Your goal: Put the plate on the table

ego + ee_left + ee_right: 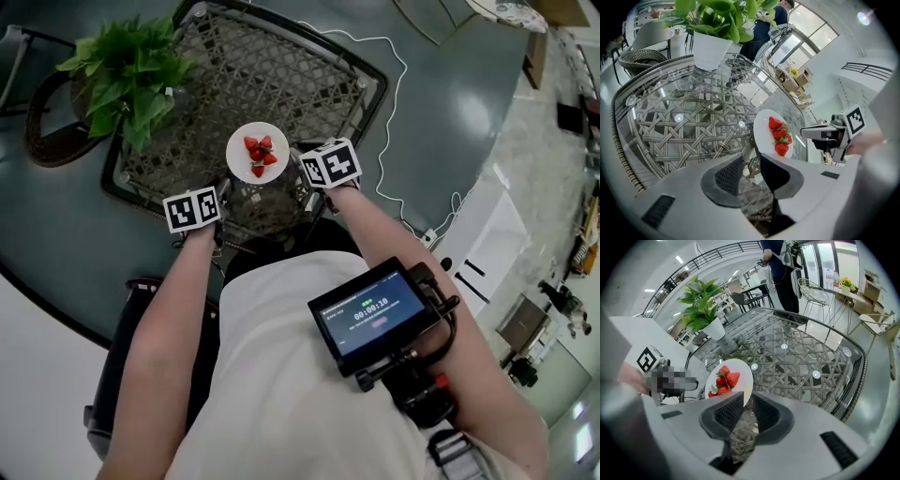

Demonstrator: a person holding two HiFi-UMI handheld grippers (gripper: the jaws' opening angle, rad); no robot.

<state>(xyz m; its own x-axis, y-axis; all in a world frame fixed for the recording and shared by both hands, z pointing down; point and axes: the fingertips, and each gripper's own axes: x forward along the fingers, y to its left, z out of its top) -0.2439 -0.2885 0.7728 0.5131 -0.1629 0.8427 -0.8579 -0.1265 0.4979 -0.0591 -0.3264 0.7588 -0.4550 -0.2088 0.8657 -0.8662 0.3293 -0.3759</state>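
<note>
We judged the setting-down to be done. The white plate (241, 164) lay flat on the glass top of the woven table (309, 75), near its front edge and between our two grippers. The left gripper (751, 159) had its jaws wide apart, with only the weave of the table showing through the gap. The plate sat just beyond its right jaw, untouched as far as we could see. The right gripper (748, 397) was also parted, more narrowly, and empty, with the plate's rim just past its left jaw. By our reckoning the next move called for little: lift both grippers back and clear without nudging the rim, since the plate sat close to the edge. The plate held a few red strawberries (260, 152) with green caps, bunched at its middle. A white pot (710, 49) at the far left corner held a leafy green plant (127, 70)
</note>
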